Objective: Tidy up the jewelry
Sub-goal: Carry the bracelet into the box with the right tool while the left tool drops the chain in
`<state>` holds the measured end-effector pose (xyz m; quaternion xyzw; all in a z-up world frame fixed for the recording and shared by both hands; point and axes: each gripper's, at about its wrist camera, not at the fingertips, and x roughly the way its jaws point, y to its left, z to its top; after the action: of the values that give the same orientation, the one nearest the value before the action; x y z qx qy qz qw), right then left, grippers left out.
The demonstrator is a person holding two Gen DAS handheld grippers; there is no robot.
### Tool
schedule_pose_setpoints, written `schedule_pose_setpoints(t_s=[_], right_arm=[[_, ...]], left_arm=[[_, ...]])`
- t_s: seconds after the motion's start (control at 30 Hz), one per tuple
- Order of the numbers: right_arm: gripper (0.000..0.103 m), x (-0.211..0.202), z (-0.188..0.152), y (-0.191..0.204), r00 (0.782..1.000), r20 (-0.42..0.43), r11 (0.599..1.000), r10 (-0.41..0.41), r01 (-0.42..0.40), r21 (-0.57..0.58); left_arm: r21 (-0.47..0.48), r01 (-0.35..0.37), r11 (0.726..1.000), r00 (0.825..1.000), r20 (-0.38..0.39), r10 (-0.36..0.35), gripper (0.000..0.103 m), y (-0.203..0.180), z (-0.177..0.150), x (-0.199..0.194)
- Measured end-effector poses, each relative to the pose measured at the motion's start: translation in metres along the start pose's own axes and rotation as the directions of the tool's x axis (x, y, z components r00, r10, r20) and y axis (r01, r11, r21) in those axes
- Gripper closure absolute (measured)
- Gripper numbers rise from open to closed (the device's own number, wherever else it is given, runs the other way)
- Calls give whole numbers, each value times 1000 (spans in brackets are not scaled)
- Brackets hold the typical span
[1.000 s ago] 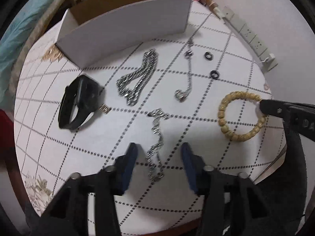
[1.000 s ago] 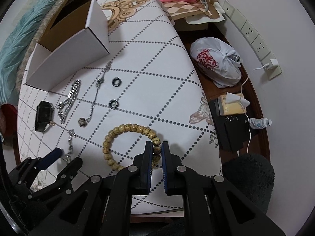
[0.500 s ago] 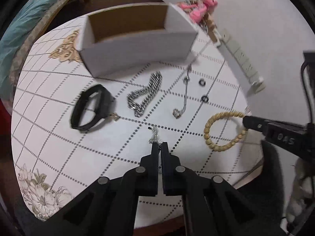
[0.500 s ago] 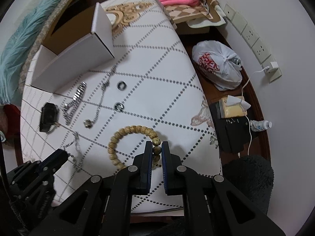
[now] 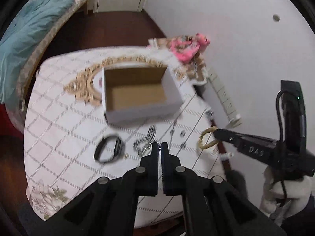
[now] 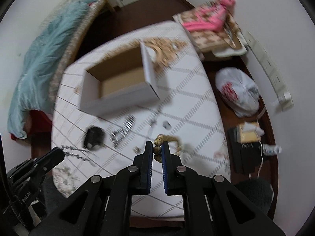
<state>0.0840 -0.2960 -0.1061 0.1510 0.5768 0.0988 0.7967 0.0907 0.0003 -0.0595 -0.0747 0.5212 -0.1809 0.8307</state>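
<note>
My left gripper (image 5: 159, 147) is shut on a thin silver chain (image 5: 155, 142), lifted above the table; the chain trails from its tip (image 6: 76, 153) in the right wrist view. A wooden bead bracelet (image 6: 158, 140) is pinched in my shut right gripper (image 6: 157, 149) and hangs off the table (image 5: 206, 139). An open white cardboard box (image 5: 135, 90) stands at the far side. On the cloth lie a black watch band (image 5: 108, 151), a thick silver chain (image 6: 124, 129), a thin chain (image 6: 155, 116) and small rings (image 5: 182, 133).
The patterned tablecloth (image 5: 59, 127) covers a small table. A white plastic bag (image 6: 238, 90), a dark box (image 6: 244, 153) and a bottle (image 6: 271, 149) lie on the floor at the right. A power strip (image 6: 271, 70) runs along the wall. A pink toy (image 6: 208, 23) sits beyond.
My left gripper closed on the thin silver chain and lifted it. The right gripper rose with the bead bracelet. Both views now look from higher up, with the box's inside showing.
</note>
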Motion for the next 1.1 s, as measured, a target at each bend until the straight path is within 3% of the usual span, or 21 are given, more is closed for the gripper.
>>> schedule_pose_setpoints(t_s=[0.17, 0.37, 0.63, 0.77, 0.83, 0.87, 0.93, 0.97, 1.0, 1.03, 1.1], right_arm=[[94, -17, 47, 28, 997, 56, 997, 48, -44, -60], [94, 5, 102, 53, 998, 58, 994, 41, -35, -105], [94, 68, 142, 63, 998, -51, 994, 24, -29, -103], [94, 94, 152, 65, 990, -132, 991, 54, -69, -113], [93, 109, 156, 60, 984, -178, 993, 24, -44, -107], [91, 112, 156, 58, 983, -183, 994, 9, -28, -102], [71, 114, 153, 52, 984, -175, 995, -27, 10, -98], [51, 112, 151, 49, 986, -162, 995, -47, 31, -99], [35, 109, 149, 48, 987, -152, 994, -50, 35, -101], [31, 107, 145, 47, 988, -135, 992, -72, 57, -113], [27, 103, 138, 48, 985, -103, 982, -136, 120, -149]], left_arm=[[23, 15, 1000, 998, 62, -16, 103, 0, 48, -11], [10, 22, 1000, 999, 26, -23, 103, 21, 94, 18], [-65, 28, 998, 998, -61, -32, 103, 58, 121, 69], [-96, -39, 995, 995, -94, 30, 99, 68, 129, 84], [-109, -92, 990, 990, -118, 79, 97, 73, 130, 91], [-106, -115, 988, 987, -122, 102, 97, 75, 130, 92], [-94, -170, 981, 980, -120, 158, 96, 77, 128, 93], [-91, -196, 976, 976, -119, 185, 95, 79, 126, 93], [-83, -219, 972, 971, -118, 209, 84, 80, 124, 93], [-78, -246, 966, 965, -118, 236, 51, 82, 121, 93], [-74, -274, 959, 958, -109, 265, 0, 85, 116, 93]])
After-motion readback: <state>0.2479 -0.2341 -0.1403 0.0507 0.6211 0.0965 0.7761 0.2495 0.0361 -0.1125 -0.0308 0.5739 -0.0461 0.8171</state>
